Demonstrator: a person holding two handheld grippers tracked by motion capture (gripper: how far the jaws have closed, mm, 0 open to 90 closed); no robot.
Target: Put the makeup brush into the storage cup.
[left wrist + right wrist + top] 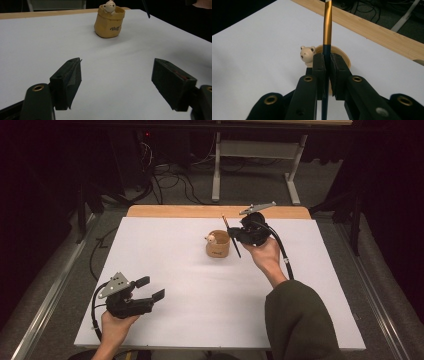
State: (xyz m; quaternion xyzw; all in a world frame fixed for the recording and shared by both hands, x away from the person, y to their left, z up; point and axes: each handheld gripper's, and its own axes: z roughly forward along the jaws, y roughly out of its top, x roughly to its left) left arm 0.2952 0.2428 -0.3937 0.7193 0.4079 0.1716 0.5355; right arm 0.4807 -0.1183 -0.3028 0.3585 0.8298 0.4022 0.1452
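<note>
A tan cup [218,245] with a small white bear figure [212,239] on its rim stands on the white sheet, a bit behind the middle. Just right of the cup, my right gripper [235,234] is shut on a pencil [231,236] that has a dark lower half and a gold upper half. In the right gripper view the pencil [327,27] stands upright between the pads [319,65], with the cup [344,58] and bear [307,55] right behind it. My left gripper [150,289] rests open near the front left corner. In the left gripper view the cup [109,22] stands far ahead.
The white sheet [190,305] covers a wooden table whose bare back edge [200,211] shows behind the cup. Cables and a white desk frame [255,165] lie on the floor beyond. The person's dark green sleeve [300,320] crosses the front right.
</note>
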